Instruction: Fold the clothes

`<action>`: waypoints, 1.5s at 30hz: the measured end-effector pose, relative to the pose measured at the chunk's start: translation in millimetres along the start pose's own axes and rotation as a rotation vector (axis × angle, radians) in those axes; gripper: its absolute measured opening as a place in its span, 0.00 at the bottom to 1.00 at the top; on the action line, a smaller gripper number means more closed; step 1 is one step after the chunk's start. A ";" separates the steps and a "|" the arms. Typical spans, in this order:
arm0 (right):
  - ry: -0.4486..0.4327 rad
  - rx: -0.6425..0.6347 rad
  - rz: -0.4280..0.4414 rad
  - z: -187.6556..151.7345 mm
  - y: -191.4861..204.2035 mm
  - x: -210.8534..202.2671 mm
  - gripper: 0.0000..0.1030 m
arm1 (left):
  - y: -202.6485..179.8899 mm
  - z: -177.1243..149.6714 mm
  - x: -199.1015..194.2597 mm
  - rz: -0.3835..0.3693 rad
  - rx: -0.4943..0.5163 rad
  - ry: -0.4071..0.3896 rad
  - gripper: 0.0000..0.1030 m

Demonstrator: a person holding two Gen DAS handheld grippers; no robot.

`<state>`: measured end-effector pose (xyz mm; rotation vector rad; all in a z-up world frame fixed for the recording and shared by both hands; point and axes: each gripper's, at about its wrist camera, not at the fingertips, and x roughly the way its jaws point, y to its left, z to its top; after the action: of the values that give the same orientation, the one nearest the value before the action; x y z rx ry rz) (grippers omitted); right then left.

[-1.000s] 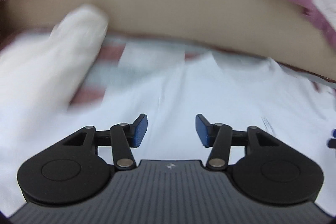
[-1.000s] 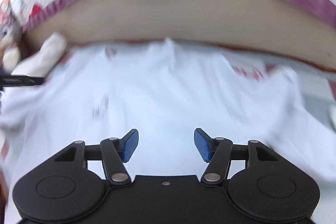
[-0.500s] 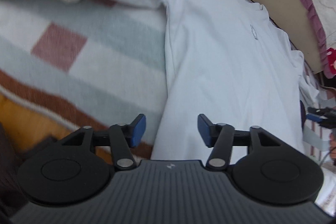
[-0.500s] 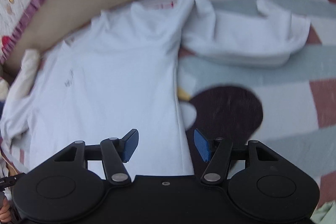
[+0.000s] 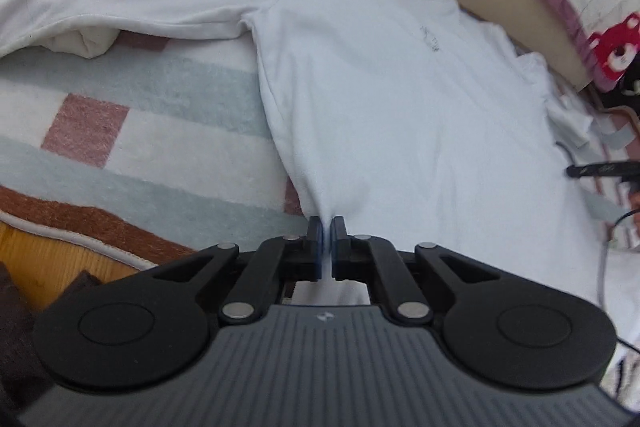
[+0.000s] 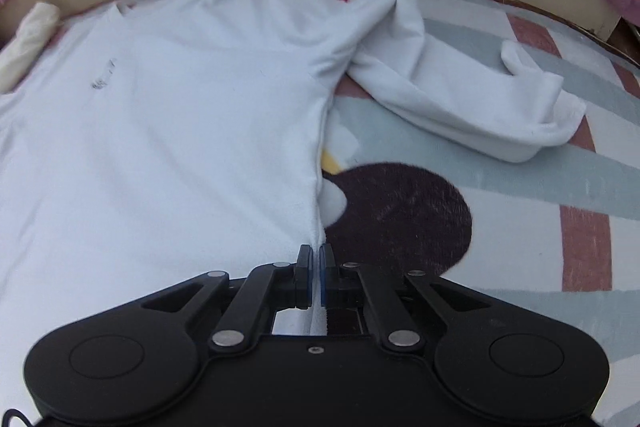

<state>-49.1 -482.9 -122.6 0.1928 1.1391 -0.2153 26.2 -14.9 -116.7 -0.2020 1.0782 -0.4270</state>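
On the blanket (image 5: 132, 115) the shirt (image 5: 400, 87) lies flat, sleeves out, each tool, left (image 5: 327, 241) and right (image 6: 315, 277), clamped on a hem corner, so lifting both evenly, cloth taut, should keep any fold square.

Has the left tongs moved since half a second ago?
Yes. The left tongs went from open above the blanket to shut on the white shirt, at the shirt's near hem corner by its left side edge.
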 end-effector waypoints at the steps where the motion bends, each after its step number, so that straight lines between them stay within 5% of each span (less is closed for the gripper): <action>1: 0.004 -0.021 -0.022 -0.6 2.8 2.2 0.03 | 2.1 -0.3 -0.5 -0.024 -0.016 0.000 0.03; 5: -0.005 -0.164 -0.123 -5.8 25.3 7.0 0.03 | -6.2 -6.4 12.3 -0.078 -0.001 0.041 0.03; 8: 0.001 -0.224 -0.152 -5.5 31.4 10.3 0.03 | -18.9 -3.4 26.9 0.003 0.070 0.091 0.06; 10: 0.001 -0.222 -0.149 -5.1 30.1 10.6 0.03 | -12.1 9.1 24.8 0.014 0.042 0.053 0.19; 12: 0.002 -0.184 -0.126 -4.8 24.6 10.2 0.04 | 3.9 26.3 17.9 -0.008 -0.052 -0.023 0.54; 14: 0.004 -0.136 -0.098 -4.0 18.2 9.3 0.04 | 26.0 44.5 16.9 -0.045 -0.153 -0.117 0.56; 18: 0.010 -0.042 -0.043 -3.9 6.1 8.6 0.05 | 47.5 85.6 51.0 -0.001 -0.218 -0.127 0.56; 21: 0.012 0.013 -0.001 -7.4 -0.2 8.3 0.06 | 41.4 103.8 78.3 -0.026 -0.181 -0.118 0.57; 26: 0.028 0.085 0.108 -11.6 -2.9 5.8 0.10 | 1.8 105.8 102.8 0.130 0.030 -0.126 0.74; 28: 0.040 0.106 0.088 -11.6 -5.1 8.8 0.32 | 5.4 106.0 103.6 0.120 -0.005 -0.140 0.75; 31: 0.043 0.186 0.139 -10.6 -14.1 10.0 0.52 | 24.4 111.1 102.1 0.037 -0.137 -0.165 0.82; 34: 0.016 0.272 0.219 -6.2 -25.5 15.9 0.61 | 43.3 116.2 100.6 -0.047 -0.270 -0.189 0.90; 37: -0.010 0.334 0.288 -2.5 -34.2 22.3 0.55 | 60.6 121.9 102.2 -0.132 -0.390 -0.209 0.78; 38: -0.017 0.341 0.305 -1.6 -35.7 24.8 0.49 | 64.7 124.3 104.6 -0.149 -0.417 -0.212 0.42; 39: -0.025 0.349 0.322 -0.8 -37.1 27.2 0.31 | 64.4 127.8 108.3 -0.100 -0.404 -0.206 0.04; 40: -0.033 0.352 0.333 0.0 -38.0 29.2 0.13 | 62.7 131.3 111.0 -0.043 -0.380 -0.207 0.04; 41: -0.049 0.323 0.309 0.1 -35.3 28.4 0.06 | 53.1 135.2 108.4 0.064 -0.293 -0.243 0.04; 43: -0.087 0.270 0.275 0.1 -30.2 21.4 0.05 | 34.3 142.8 103.3 0.266 -0.121 -0.310 0.04; 45: -0.127 0.222 0.253 -0.3 -25.5 10.5 0.05 | 20.3 146.9 105.2 0.341 -0.046 -0.323 0.04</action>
<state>-52.0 -508.2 -133.4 0.5101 0.9532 -0.1272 203.2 -48.8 -140.9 -0.1186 0.7846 -0.0586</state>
